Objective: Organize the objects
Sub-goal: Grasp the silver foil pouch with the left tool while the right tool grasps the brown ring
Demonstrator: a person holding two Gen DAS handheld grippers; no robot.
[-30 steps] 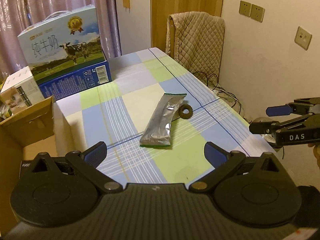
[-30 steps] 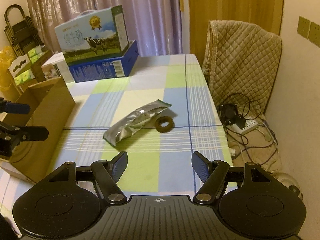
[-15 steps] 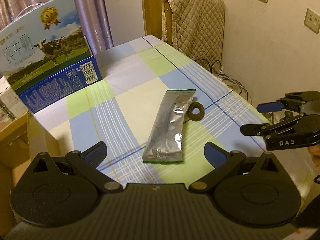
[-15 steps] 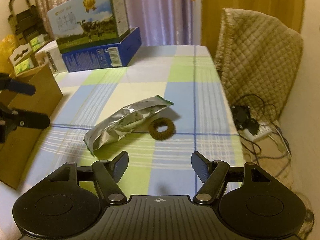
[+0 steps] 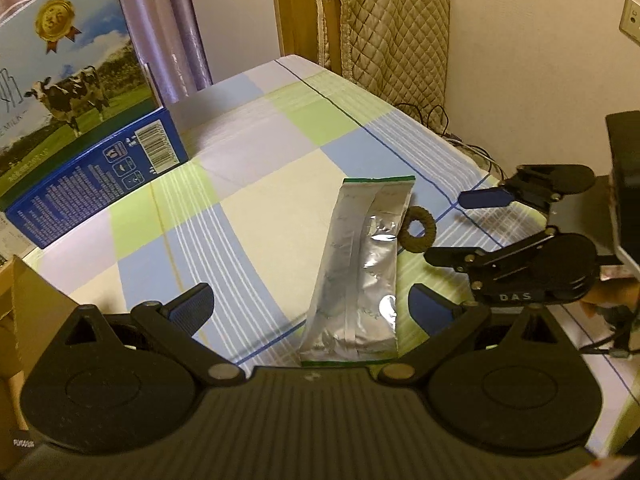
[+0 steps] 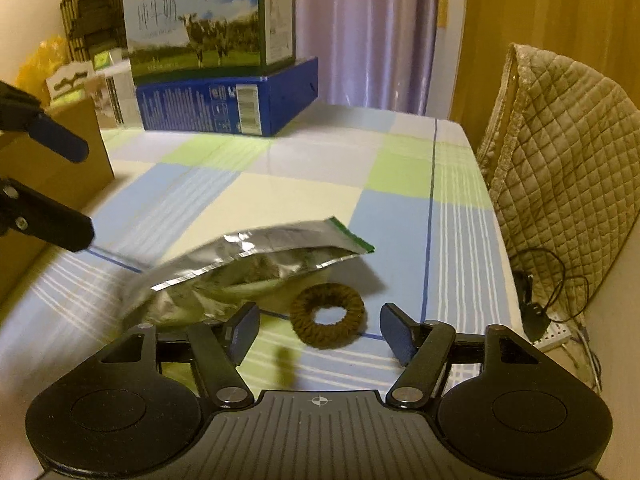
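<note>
Two handheld grippers work over a table w/ a checked cloth [image 6: 400,168].

Nearest to us, the right gripper [image 6: 319,334] points down at the cloth, jaws about half apart and closing. Between its pads, touching neither, lies a brown fabric hair tie [image 6: 327,322], flat on the cloth. We judge the tool is placed this way so the ring can be pinched next; nothing is held yet.

Just left of the ring, partly behind the right gripper's left finger, lies a silver foil pouch [image 6: 240,276] w/ a green edge, its long side nearly touching the ring.

The left gripper [image 5: 312,304] stands wide apart, also empty. The near end of the pouch lies between its pads, closer to the right-hand one; no pad presses it. We judge it is lined up lengthwise w/ the pouch, ready to take it.

Farther out, beyond both tools: a milk carton box [image 6: 208,16] w/ a cow picture, stacked on a blue box [image 6: 224,108]. Off to the left, a cardboard box [image 6: 60,160], perhaps where items go. Far right, a chair under a quilted cover [image 6: 560,152].
</note>
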